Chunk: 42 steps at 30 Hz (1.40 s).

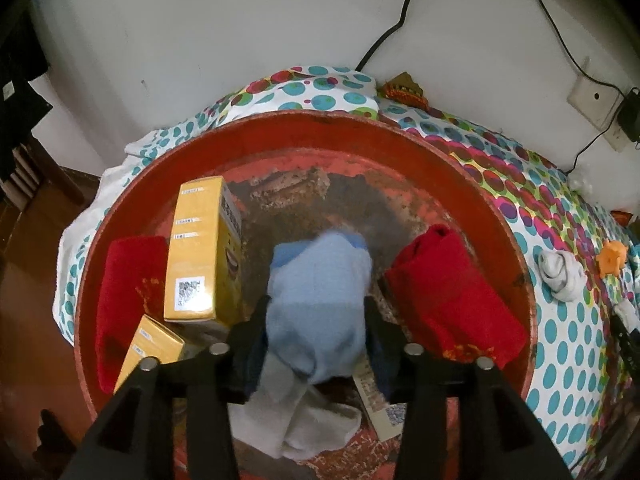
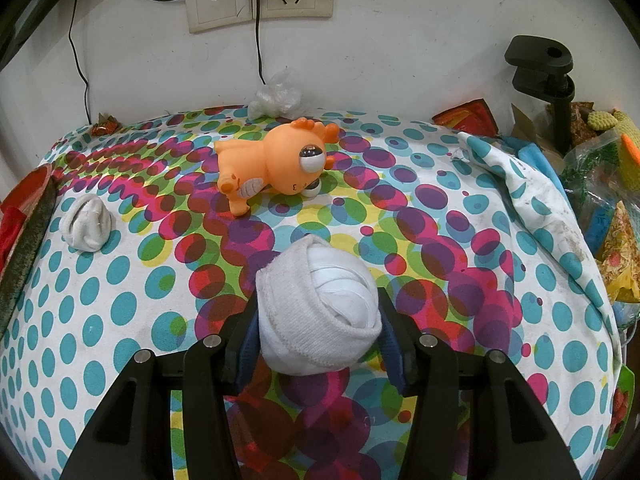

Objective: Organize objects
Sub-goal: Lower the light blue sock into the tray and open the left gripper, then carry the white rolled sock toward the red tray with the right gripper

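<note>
In the left wrist view a worn red basin (image 1: 320,120) holds two yellow boxes (image 1: 200,248), two folded red cloths (image 1: 452,300) and a pale sock (image 1: 304,428) at its near side. A light blue sock bundle (image 1: 320,264) sits between the fingers of my left gripper (image 1: 316,304). The jaws stand loosely around it, open, and the bundle rests on the pale sock. In the right wrist view my right gripper (image 2: 318,320) is shut on a rolled white sock (image 2: 320,292), held just above the dotted cloth (image 2: 120,320).
An orange toy animal (image 2: 276,160) lies on its side behind the roll. Another balled white sock (image 2: 88,224) lies left, near the basin's rim (image 2: 28,240). Crumpled plastic (image 2: 276,96), wall sockets (image 2: 260,0) with cables, a black clamp (image 2: 552,80) and snack bags (image 2: 616,240) line the back and right.
</note>
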Tool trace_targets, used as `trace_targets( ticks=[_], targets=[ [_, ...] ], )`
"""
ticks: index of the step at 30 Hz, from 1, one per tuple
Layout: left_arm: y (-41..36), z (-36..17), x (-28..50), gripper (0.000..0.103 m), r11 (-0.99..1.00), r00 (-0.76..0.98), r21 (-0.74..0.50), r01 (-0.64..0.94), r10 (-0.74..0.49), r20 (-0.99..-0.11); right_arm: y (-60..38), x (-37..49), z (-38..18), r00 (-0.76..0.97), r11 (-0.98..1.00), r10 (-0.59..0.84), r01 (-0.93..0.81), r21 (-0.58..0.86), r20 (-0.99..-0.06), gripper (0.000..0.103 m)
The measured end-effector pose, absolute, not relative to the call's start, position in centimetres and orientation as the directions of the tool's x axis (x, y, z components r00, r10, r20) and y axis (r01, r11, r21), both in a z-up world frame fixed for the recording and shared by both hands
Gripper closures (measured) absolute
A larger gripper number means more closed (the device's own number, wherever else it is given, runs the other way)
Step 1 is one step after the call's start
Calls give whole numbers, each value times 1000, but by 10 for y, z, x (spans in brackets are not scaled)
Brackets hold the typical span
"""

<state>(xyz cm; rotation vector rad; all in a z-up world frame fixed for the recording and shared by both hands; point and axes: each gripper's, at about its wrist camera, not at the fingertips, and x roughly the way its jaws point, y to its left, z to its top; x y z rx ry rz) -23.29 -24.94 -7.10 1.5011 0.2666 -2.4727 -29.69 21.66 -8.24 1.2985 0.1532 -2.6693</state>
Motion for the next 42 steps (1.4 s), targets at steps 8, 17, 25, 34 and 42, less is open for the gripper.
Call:
trace_targets(
  ticks=[8,17,25,34,42],
  targets=[
    [-240,-55,-210,48,-963,-482,-33,267,-104,-870,217,-298,-83,-607,-981,-104,195,-21,-788,54],
    [-203,-45,-140,47,-982,-515,10,189,-108,-851,218,-298,-83,-607,-981,-102,195,-23,-788,53],
    [-177,-59,-67,47,-990,-530,-27,137,-50,-847,220,-298,-83,-606,-981,-106,195,-18,-788,52],
    [-165,-63,-28,47,-993,-592,6,119,-76,-802,221,-298,-83,-606,-981,-107,196,-17,-788,53],
    [-181,-67,-23,47,-991,-588,-50,121,-31,-808,221,-298,-82,-607,-982,-107,190,-13,-788,56]
  ],
)
